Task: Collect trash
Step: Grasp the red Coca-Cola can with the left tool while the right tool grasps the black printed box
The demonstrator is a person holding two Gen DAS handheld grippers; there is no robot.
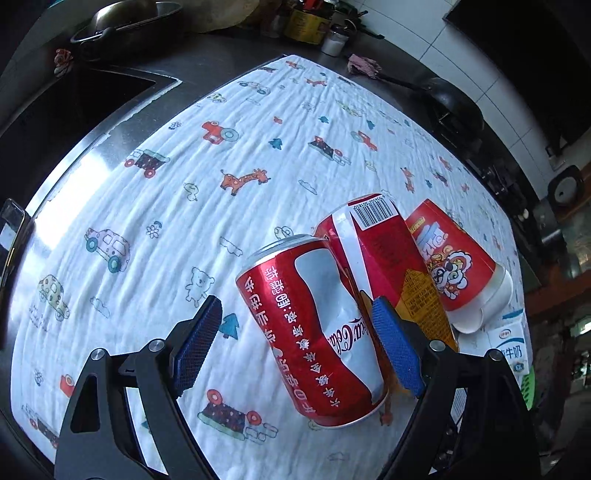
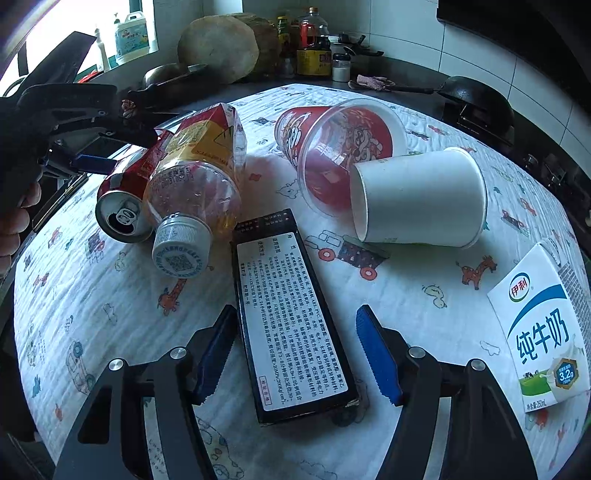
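Note:
A dented red Coca-Cola can [image 1: 317, 332] lies on the printed cloth between the open fingers of my left gripper [image 1: 299, 343], not gripped. It also shows in the right wrist view [image 2: 122, 199]. A plastic bottle [image 1: 388, 258] lies beside it, with its grey cap [image 2: 181, 245] toward the right camera. A red plastic cup [image 1: 454, 266] lies on its side. My right gripper [image 2: 295, 354] is open around a black box [image 2: 291, 317] with a white label. A white paper cup [image 2: 421, 199] lies on its side beyond. A milk carton [image 2: 543, 332] stands at right.
The printed cloth [image 1: 184, 206] covers a steel counter with a sink [image 1: 66, 107] at the left. A pan [image 1: 129, 22], bottles [image 2: 314, 40], a round chopping block [image 2: 221, 48] and a black wok [image 2: 476, 99] line the back. My left gripper [image 2: 92, 162] shows in the right view.

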